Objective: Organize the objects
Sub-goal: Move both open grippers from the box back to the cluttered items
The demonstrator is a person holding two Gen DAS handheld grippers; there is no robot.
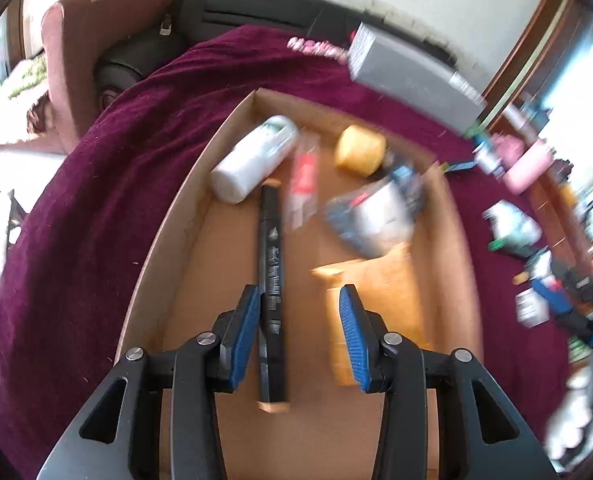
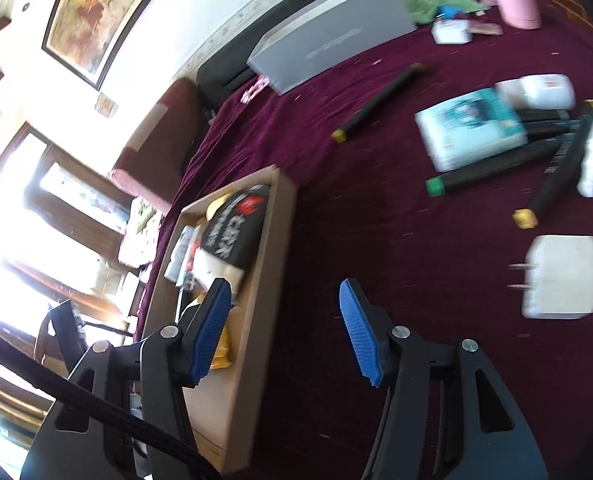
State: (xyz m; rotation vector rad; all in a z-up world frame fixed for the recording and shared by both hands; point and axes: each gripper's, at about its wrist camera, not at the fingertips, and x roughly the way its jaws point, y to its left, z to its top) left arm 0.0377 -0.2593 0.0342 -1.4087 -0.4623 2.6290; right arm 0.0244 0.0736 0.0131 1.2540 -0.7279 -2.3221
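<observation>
**Marker lies in the box, both tongs apart**

The left tongs (image 1: pixel 300 336) stand apart over the cardboard box (image 1: pixel 164 240). A black marker (image 1: pixel 270 280) lies on the box floor between the pads, right beside the left pad; whether it touches cannot be told, and the other pad is clear of it. Ahead of the tongs in the box lie a white bottle (image 1: pixel 254 160), a small clear packet with red print (image 1: pixel 304 184), a yellow roll (image 1: pixel 360 151) and a blurred silver-and-blue pouch (image 1: pixel 372 216); a yellow envelope (image 1: pixel 376 296) lies just right of the tongs.

The right tongs (image 2: pixel 286 332) are also apart and hold nothing, hovering over the dark red cloth (image 2: pixel 376 240) of the tabletop beside the box. To their right lies a white plug (image 2: pixel 562 276); further ahead, more black markers (image 2: pixel 492 172), a light blue packet (image 2: pixel 470 132) and a grey box (image 2: pixel 332 36). Behind are a white wall with a framed picture (image 2: pixel 96 16) and bright windows on the left.
</observation>
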